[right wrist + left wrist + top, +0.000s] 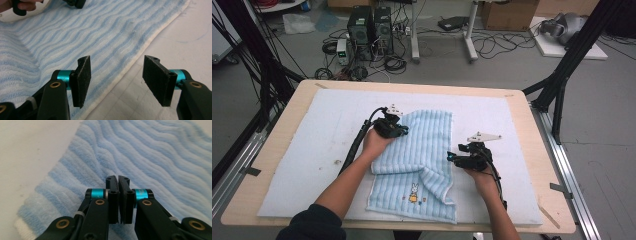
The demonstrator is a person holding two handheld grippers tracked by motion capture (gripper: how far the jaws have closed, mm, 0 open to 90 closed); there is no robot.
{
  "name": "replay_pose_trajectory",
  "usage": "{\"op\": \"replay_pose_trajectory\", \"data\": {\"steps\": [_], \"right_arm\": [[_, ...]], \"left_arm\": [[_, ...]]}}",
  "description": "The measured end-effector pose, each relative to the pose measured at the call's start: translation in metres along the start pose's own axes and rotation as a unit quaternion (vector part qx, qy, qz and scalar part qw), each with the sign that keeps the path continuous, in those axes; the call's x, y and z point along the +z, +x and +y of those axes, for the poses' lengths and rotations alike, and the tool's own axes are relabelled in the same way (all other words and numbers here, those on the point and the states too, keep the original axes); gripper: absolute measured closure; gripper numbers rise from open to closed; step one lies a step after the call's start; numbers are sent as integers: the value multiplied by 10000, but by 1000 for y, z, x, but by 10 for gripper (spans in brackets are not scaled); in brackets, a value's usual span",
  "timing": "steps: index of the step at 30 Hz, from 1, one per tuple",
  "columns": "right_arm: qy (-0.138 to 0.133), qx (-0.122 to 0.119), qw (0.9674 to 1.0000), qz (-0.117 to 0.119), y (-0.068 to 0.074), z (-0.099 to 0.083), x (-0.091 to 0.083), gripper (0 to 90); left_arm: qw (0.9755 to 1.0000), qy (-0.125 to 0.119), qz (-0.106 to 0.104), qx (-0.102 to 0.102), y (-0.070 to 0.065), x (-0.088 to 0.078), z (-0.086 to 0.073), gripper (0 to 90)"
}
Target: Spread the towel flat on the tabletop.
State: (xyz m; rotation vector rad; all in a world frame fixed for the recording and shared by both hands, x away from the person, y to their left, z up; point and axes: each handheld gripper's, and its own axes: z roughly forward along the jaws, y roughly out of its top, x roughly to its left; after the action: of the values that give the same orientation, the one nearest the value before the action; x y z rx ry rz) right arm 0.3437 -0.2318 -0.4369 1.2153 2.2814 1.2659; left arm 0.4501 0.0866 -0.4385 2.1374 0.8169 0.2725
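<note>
The left tool [398, 131] is closed with nothing visible between its jaws, pressing the blue towel [422, 150] flat on the surface [312, 90]; the right tool [116, 77] waits wide over its edge, ready to grasp it for folding.

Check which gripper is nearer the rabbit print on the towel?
Right. The right gripper hovers just up-right of the rabbit print; the left gripper sits farther up the towel.

No readable text, brand, number or sign is showing anywhere. The light blue ribbed terry towel [422, 160] is carrying just a small embroidered rabbit motif [413, 192] near its front hem; no lettering is showing beside it.
</note>
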Motion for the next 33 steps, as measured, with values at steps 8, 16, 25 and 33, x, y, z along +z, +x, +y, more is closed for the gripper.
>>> {"op": "replay_pose_trajectory", "data": {"steps": [8, 16, 25, 33], "right_arm": [[-140, -181, 9997, 17, 9, 3, 1, 409], [-172, -292, 9994, -77, 15, 5, 9, 412], [406, -678, 9967, -189, 20, 1, 27, 784], [934, -1088, 9895, -184, 25, 5, 16, 868]], "left_arm": [[9963, -169, -834, 94, -29, -15, -3, 867], [9903, 38, -1374, 185, -52, -20, -19, 864], [9889, -55, -1475, -191, -49, -28, -26, 694], [9892, -1199, -512, -663, -19, -66, -15, 475]]}}
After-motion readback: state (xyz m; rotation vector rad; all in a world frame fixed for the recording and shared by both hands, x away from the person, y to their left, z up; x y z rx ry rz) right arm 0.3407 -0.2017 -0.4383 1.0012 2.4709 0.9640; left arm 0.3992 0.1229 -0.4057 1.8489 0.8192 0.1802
